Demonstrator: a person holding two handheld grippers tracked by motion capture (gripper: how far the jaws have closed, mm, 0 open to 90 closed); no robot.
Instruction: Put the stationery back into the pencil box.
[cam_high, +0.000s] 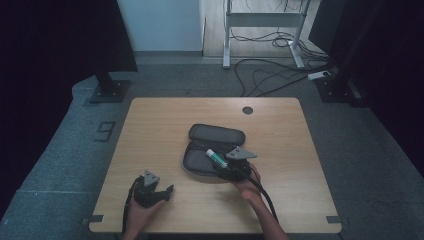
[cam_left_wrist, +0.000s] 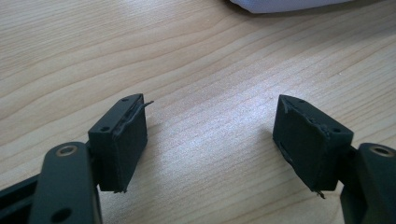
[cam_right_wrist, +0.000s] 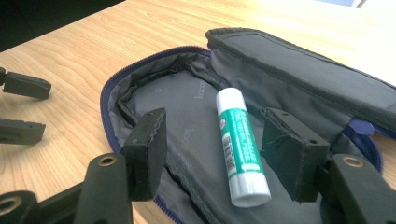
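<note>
A dark grey pencil case (cam_high: 200, 161) with a blue zip lies open at the middle of the wooden table (cam_high: 155, 135), its lid (cam_high: 217, 134) folded back. A white and green glue stick (cam_high: 216, 158) lies in its lower half. In the right gripper view the glue stick (cam_right_wrist: 238, 149) rests on the case lining (cam_right_wrist: 177, 102). My right gripper (cam_right_wrist: 213, 122) is open, with a jaw on either side of the stick and neither touching it. My left gripper (cam_high: 167, 192) is open over bare wood near the front left, with nothing between its jaws (cam_left_wrist: 212, 126).
A round cable hole (cam_high: 247, 110) sits near the table's far edge. Beyond the table are cables (cam_high: 270, 75) on the grey floor, a white desk frame (cam_high: 227, 50) and dark stands. The left gripper (cam_right_wrist: 23, 108) shows at the left of the right gripper view.
</note>
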